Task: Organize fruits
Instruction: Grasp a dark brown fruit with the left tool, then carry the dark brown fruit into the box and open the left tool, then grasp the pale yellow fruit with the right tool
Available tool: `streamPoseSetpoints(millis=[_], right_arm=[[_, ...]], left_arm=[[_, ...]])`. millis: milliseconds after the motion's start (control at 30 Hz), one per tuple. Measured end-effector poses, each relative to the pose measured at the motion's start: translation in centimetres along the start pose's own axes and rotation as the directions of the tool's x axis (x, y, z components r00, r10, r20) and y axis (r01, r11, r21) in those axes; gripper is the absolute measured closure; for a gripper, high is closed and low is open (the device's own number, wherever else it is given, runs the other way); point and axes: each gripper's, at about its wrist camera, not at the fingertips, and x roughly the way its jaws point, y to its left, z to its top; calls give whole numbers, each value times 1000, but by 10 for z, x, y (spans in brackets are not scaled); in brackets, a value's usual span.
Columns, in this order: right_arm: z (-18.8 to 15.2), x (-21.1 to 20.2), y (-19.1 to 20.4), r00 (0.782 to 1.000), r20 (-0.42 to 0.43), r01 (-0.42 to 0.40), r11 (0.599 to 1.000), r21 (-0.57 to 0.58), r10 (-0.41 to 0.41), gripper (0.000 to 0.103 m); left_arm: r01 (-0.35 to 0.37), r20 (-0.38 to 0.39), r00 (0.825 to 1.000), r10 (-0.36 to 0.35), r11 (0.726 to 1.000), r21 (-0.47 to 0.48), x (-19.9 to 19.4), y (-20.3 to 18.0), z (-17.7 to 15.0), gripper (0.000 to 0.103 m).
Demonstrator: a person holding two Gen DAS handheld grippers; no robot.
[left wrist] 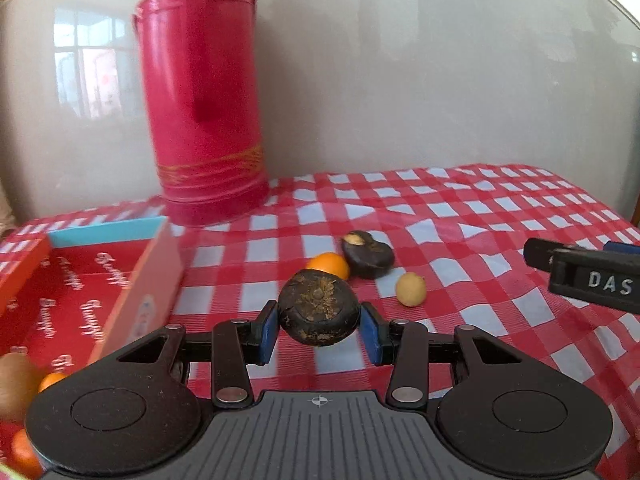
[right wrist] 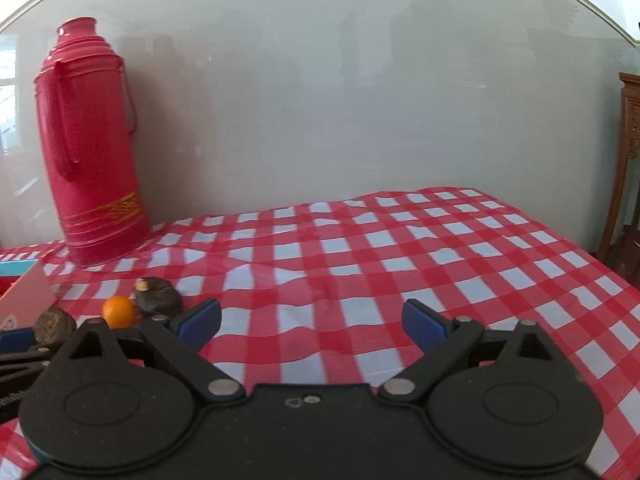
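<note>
Your left gripper [left wrist: 319, 330] is clamped on a dark round water chestnut [left wrist: 319, 308] above the checked tablecloth [left wrist: 460, 240]; your right gripper [right wrist: 312, 322] stands apart, empty.

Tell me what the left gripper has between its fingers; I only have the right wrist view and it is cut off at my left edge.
Observer: The left gripper is shut on a dark round fruit, one blue pad on each side of it.
Operator: Any loose fruit I am missing?
Observer: A small yellow fruit lies on the checked cloth, to the right of the orange and the other dark fruit.
Operator: Anything in the box yet?
Observer: In the near corner of the red box there appear to be a brown kiwi-like fruit and small orange fruits.
</note>
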Motion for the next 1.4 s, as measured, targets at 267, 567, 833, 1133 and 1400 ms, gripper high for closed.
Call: streamPoseSetpoints(millis=[267, 567, 833, 1133, 1400], right_arm=[[-3, -3, 17, 999, -16, -40, 999, 1, 40, 12], [-9, -16, 27, 999, -6, -48, 999, -8, 48, 12], [-12, -18, 45, 998, -12, -67, 997, -31, 66, 12], [-12, -20, 71, 994, -4, -107, 991, -82, 107, 12], [-15, -10, 96, 996, -6, -90, 980, -178, 90, 12]], left_arm=[[-95, 57, 994, 97, 995, -34, -38, 43, -1, 60], [-209, 29, 976, 215, 968, -136, -49, 118, -13, 60], [-299, 61, 949, 311, 942, -152, -60, 135, -21, 17], [-297, 55, 950, 308, 942, -154, -64, 144, -26, 17], [-309, 69, 943, 325, 934, -178, -68, 160, -29, 17]])
